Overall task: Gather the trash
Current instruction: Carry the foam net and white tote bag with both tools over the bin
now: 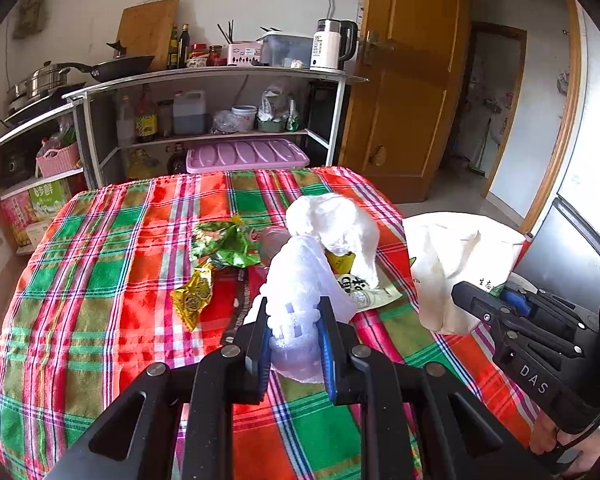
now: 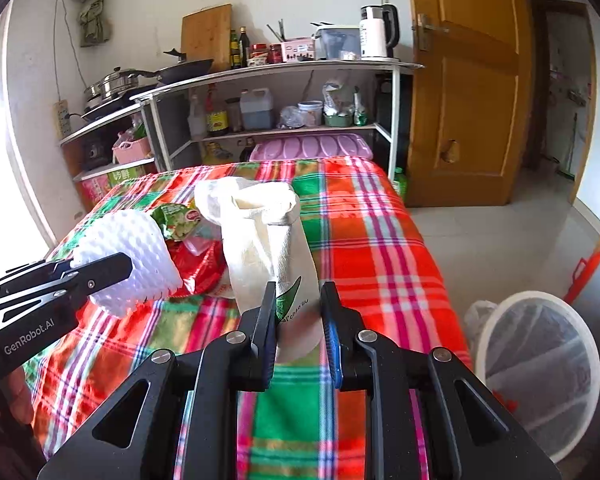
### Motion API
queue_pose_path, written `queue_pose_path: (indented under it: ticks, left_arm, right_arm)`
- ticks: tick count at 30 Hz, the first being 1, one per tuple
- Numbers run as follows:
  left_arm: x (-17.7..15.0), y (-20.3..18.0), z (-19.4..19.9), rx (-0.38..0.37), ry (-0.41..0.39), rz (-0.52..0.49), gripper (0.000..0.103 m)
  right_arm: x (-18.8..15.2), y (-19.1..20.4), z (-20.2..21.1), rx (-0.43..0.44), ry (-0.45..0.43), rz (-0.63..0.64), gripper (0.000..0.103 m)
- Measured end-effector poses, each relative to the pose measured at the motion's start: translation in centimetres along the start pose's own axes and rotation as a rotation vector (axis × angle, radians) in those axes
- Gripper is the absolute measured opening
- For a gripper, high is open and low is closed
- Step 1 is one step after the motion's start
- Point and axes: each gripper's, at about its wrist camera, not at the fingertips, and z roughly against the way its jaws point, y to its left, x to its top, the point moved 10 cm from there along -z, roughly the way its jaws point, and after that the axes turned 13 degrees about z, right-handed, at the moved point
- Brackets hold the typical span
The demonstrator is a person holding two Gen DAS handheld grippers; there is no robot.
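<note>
My left gripper (image 1: pixel 294 338) is pinching a dimpled white foam net sleeve (image 1: pixel 300 280); my right gripper (image 2: pixel 300 320) is clamping a crumpled paper bag (image 2: pixel 268 236) above the plaid tablecloth (image 2: pixel 364 240), mesh wastebasket (image 2: pixel 540 368) standing beside.

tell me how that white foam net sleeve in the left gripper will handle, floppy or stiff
The foam net sleeve is probably soft and springy: it pinches narrow between the left gripper pads yet stands up beyond them. It likely weighs very little, being open mesh, and seems unlikely to slip.
</note>
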Motion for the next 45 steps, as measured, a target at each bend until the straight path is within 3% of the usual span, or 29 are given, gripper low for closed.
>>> queue_pose_path:
  ticks: [12,29,34,45]
  left_arm:
    - [-1.4,-7.6,-0.7,-0.108,0.032,-0.067,0.021]
    - [-5.3,-20.2,-4.2,-0.269,0.142,-0.180,0.021]
    - [-6.7,-23.7,-5.4,-0.313,0.184,-0.209,0.021]
    - [-9.9,-28.7,-7.8,-0.326,0.245,-0.271,0.021]
  right_arm:
    - [-2.5,-6.6,4.9,-0.134,-0.014,-0.056,0.021]
    - [-9.6,-18.5,10.2,-0.325,0.052,-0.190,0.021]
    - [-11.7,-21.0,10.7,-0.346,0.075,-0.223,0.021]
    - [-15.8,-24.7,9.7,-0.372,0.165,-0.261,0.022]
